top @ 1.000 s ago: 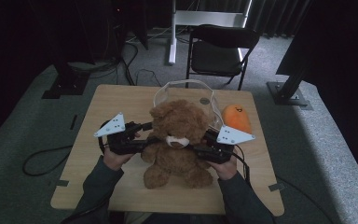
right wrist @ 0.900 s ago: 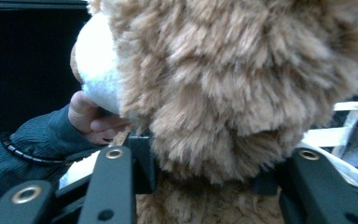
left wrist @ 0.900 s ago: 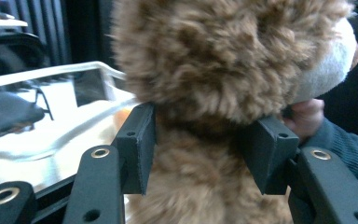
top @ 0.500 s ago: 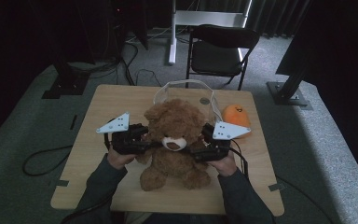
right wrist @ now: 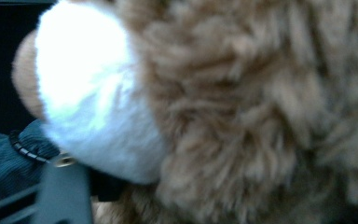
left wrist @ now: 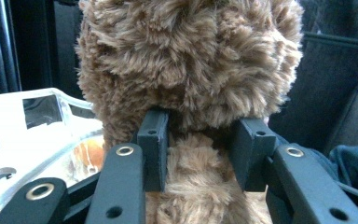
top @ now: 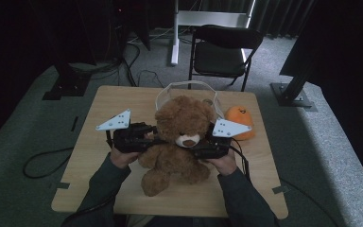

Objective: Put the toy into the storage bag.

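Observation:
A brown teddy bear point(top: 182, 137) sits at the middle of the wooden table point(top: 123, 189), legs toward the person. My left gripper point(top: 151, 140) comes in from the left under its head. In the left gripper view the two pads flank a tuft of the bear's fur point(left wrist: 191, 60) below the head and press into it; these jaws have just been closing. My right gripper point(top: 196, 150) is tucked against the bear's other side below the white muzzle point(right wrist: 88, 93). Its jaws have also just been closing, but fur point(right wrist: 242, 116) hides them apart from one jaw at the lower left.
A clear plastic container point(top: 184, 87) stands just behind the bear, also seen as the clear container point(left wrist: 37, 121). An orange plush toy point(top: 240, 122) lies at the bear's right. A black chair point(top: 222, 52) stands beyond the table's far edge.
The bear has tilted and its legs have swung toward the left. The right gripper has crept a little inward against the bear. The left hand has hardly moved.

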The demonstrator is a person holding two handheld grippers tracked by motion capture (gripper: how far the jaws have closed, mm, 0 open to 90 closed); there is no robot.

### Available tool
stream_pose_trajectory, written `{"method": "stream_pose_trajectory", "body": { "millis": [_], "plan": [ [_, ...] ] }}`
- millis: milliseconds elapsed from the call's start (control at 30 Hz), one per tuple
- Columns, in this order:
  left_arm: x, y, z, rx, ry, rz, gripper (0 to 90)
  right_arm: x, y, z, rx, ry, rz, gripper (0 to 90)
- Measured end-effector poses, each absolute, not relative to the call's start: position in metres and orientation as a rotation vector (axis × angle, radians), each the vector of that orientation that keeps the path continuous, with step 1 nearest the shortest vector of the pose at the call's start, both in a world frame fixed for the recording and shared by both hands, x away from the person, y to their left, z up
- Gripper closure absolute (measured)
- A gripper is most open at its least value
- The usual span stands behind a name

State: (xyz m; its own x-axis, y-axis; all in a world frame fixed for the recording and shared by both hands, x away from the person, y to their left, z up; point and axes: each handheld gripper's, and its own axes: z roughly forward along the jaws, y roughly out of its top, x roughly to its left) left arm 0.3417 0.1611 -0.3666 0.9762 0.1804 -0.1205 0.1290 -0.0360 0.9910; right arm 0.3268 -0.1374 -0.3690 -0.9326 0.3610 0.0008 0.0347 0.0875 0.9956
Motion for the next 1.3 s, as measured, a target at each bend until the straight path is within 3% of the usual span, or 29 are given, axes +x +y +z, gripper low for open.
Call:
{"method": "stream_pose_trajectory", "body": {
  "millis": [100, 267, 500, 1300],
  "plan": [
    [0.341, 0.163, -0.364, 1.599, 0.247, 0.063, 61.0, 0.325, -0.138, -0.367, 0.4, 2.083, 1.942, 45.8],
    [0.338, 0.164, -0.359, 1.574, 0.247, 0.082, 55.7, 0.32, -0.141, -0.362, 0.401, 2.005, 1.967, 53.6],
    [0.341, 0.185, -0.362, 1.505, 0.329, 0.13, 48.9, 0.319, -0.148, -0.352, 0.408, 1.972, 1.991, 53.4],
    [0.355, 0.23, -0.414, 1.53, 0.593, 0.189, 44.9, 0.325, -0.189, -0.305, 0.457, 1.831, 1.979, 52.1]
  ]
}}
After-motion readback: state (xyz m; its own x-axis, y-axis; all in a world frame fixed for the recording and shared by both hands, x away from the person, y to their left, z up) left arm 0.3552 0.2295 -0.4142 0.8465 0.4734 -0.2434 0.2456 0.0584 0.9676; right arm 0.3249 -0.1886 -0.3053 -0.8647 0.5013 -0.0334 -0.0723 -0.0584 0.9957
